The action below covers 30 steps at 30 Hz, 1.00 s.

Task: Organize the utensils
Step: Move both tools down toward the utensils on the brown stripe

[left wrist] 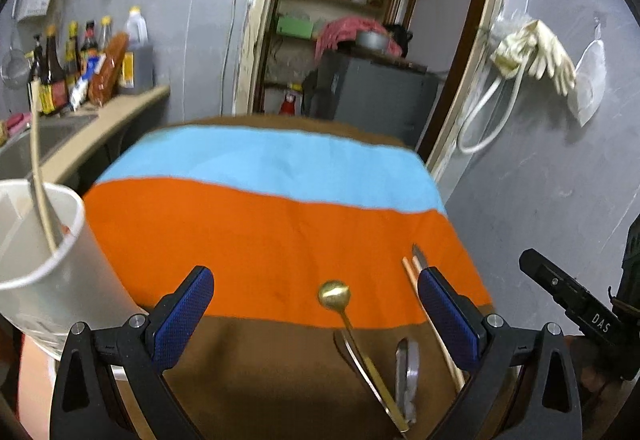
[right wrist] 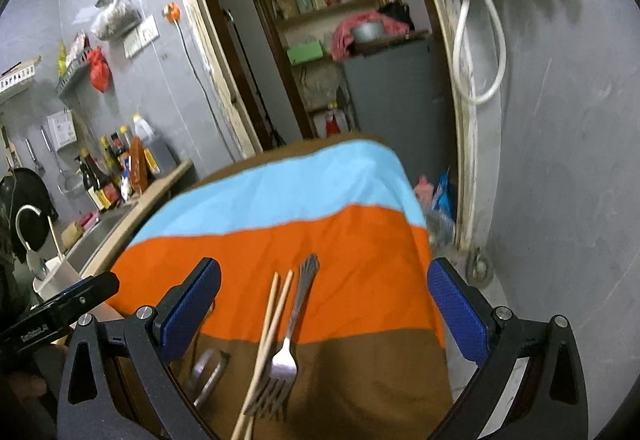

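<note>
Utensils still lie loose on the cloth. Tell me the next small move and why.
Probably lower the right gripper, open and empty, onto the chopsticks lying beside the fork directly between its fingers, and close on them. The white cup already holds one utensil, so it looks like the destination.

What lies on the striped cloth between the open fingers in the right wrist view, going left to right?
Silver spoon → chopsticks → fork, whose tines the chopsticks cross lower down.
</note>
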Each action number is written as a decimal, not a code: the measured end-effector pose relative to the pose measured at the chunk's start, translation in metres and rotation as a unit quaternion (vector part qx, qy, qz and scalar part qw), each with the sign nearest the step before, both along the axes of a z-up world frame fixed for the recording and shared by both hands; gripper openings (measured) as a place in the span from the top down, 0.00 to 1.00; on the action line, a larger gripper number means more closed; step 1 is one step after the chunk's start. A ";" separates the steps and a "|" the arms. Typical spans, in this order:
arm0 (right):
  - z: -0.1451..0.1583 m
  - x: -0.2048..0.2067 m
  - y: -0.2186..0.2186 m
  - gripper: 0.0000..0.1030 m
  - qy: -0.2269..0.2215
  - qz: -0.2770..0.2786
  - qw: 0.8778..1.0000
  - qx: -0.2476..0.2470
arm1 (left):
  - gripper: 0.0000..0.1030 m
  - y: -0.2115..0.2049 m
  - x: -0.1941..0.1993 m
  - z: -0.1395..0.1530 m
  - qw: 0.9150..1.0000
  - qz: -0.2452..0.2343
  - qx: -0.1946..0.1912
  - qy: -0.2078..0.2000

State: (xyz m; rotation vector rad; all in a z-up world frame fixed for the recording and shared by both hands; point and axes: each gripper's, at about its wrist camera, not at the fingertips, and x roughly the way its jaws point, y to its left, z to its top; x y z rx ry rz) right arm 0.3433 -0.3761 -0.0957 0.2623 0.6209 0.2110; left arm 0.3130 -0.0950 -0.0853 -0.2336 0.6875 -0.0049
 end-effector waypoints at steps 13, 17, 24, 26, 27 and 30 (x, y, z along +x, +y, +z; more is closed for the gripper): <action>-0.057 0.029 0.020 0.43 0.078 0.061 0.995 0.000 | 0.56 -0.017 0.026 -0.045 0.995 -0.054 -0.040 0.080; -0.066 0.034 0.023 0.49 0.095 0.077 0.993 0.002 | 0.71 -0.028 0.032 -0.053 0.991 -0.075 -0.030 0.105; -0.074 0.037 0.024 0.62 0.109 0.093 0.990 0.015 | 0.80 -0.037 0.042 -0.060 0.986 -0.085 -0.023 0.144; -0.075 0.037 0.024 0.67 0.113 0.101 0.988 0.017 | 0.81 -0.034 0.045 -0.061 0.984 -0.084 -0.032 0.152; -0.076 0.038 0.025 0.69 0.115 0.107 0.987 0.018 | 0.81 -0.033 0.047 -0.061 0.983 -0.082 -0.039 0.157; -0.079 0.040 0.030 0.73 0.123 0.120 0.985 0.019 | 0.83 -0.031 0.052 -0.063 0.982 -0.077 -0.045 0.166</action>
